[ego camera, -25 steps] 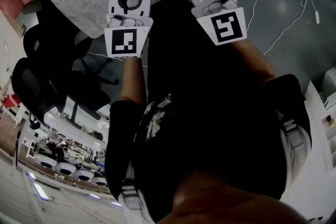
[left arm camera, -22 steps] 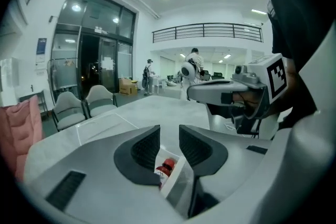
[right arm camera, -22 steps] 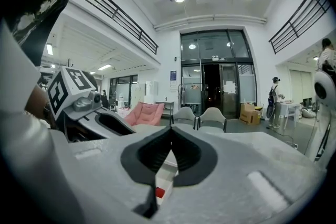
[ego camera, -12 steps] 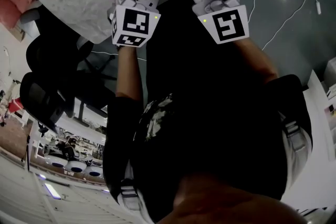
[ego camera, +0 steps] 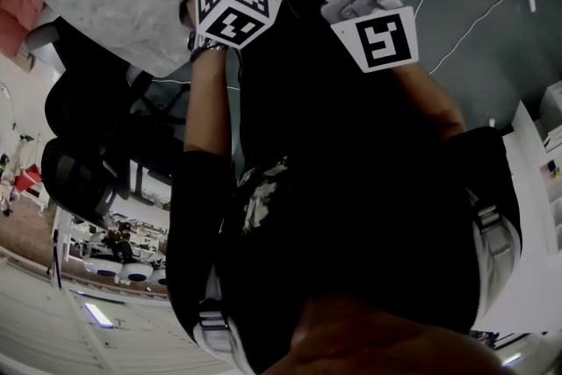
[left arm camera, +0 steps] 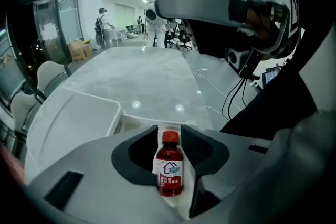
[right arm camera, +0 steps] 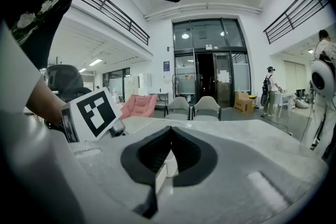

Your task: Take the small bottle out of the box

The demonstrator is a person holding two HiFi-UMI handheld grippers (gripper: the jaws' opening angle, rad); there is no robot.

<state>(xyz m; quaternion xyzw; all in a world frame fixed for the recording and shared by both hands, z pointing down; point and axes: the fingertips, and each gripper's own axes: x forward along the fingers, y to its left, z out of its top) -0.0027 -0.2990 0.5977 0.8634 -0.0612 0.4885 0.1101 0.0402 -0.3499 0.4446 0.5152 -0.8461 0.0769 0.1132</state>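
Left gripper view: your left claw (left arm camera: 169, 127), just opened, loosely straddles the small bottle (left arm camera: 169, 168); your right claw (right arm camera: 169, 131) clamps the box (right arm camera: 164, 170) steady.

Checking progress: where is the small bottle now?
Left gripper view: the small bottle sits between the left gripper's jaws, which have just been opening, beside the white box.

Not much room around the left gripper (left arm camera: 169, 128): its 2 jaws have just been opening, and the small bottle (left arm camera: 170, 170) plugs most of the gap between them, with the white box (left arm camera: 188, 180) wall right beside it. Past the tips the marble table (left arm camera: 142, 76) is bare, with a white tray (left arm camera: 73, 123) off left. The right gripper (right arm camera: 170, 128) crosses overhead.
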